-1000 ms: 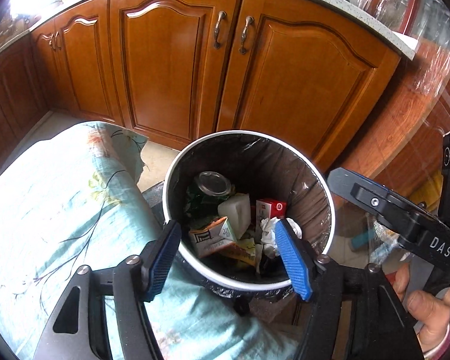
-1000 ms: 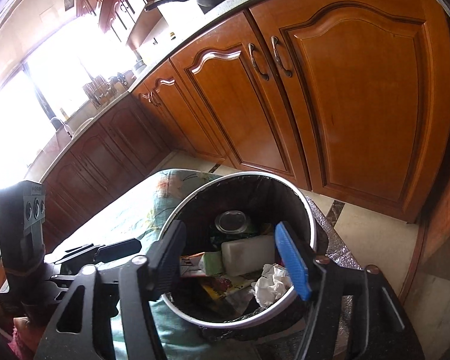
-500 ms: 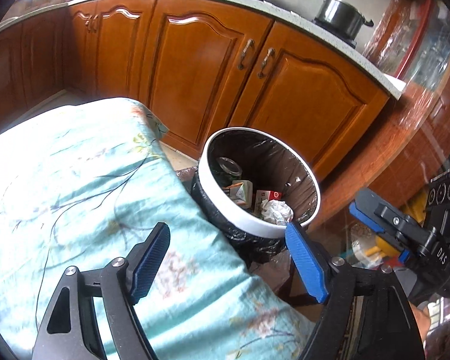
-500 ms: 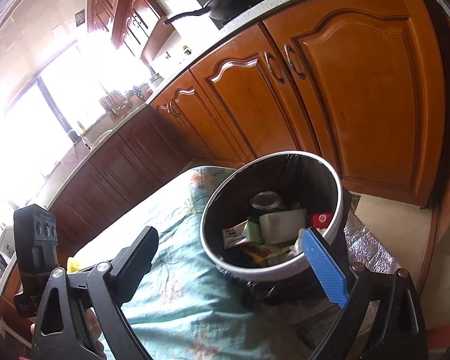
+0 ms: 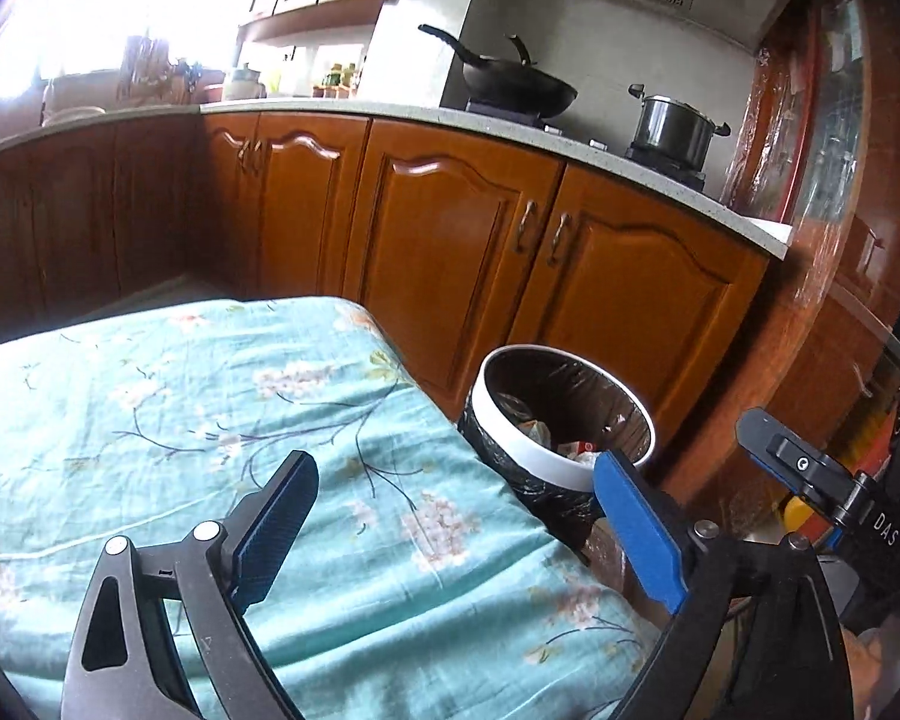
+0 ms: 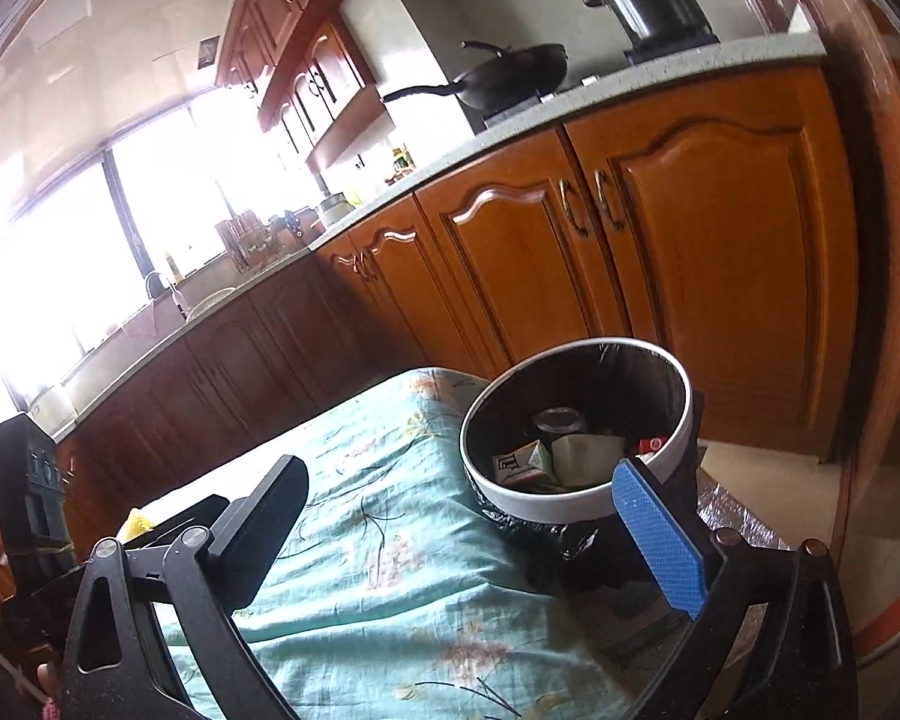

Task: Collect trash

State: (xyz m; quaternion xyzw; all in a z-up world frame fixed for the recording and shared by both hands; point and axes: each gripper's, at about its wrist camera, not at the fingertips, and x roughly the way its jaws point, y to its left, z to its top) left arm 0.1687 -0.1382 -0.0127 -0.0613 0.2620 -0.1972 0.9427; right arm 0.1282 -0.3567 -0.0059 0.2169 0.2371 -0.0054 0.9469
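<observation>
1. Left wrist view. The left gripper (image 5: 453,531) is spread wide with nothing between its blue pads; it hangs above the floral tablecloth (image 5: 222,420), which covers the table from the centre out to 9 o'clock.

2. Same view. The trash bin (image 5: 561,468), white-rimmed and lined with a black bag, stands at about 4 o'clock, just beside the table's corner and in front of the wooden cabinets (image 5: 510,252). That position appears chosen so that waste can go from table edge to bin in one short move. Some waste shows inside; the items are too small to name from here.

3. Same view. Part of the right gripper (image 5: 810,474) enters at 4 o'clock beyond the bin. Its opening cannot be judged from this side.

4. Right wrist view. The right gripper (image 6: 492,525) is likewise fully open and empty, held above the tablecloth (image 6: 390,540), with the trash bin (image 6: 576,498) at about 5 o'clock behind its blue pad.

5. Same view. Inside the bin lie a small carton (image 6: 519,462), a white container (image 6: 585,450) and a round lid (image 6: 555,420). A yellow item (image 6: 138,521) shows at 8 o'clock near the left tool; what it is cannot be told.

6. Assessment. No loose waste is visible on the cloth. Collection appears complete or nearly so, subject to that yellow item.
</observation>
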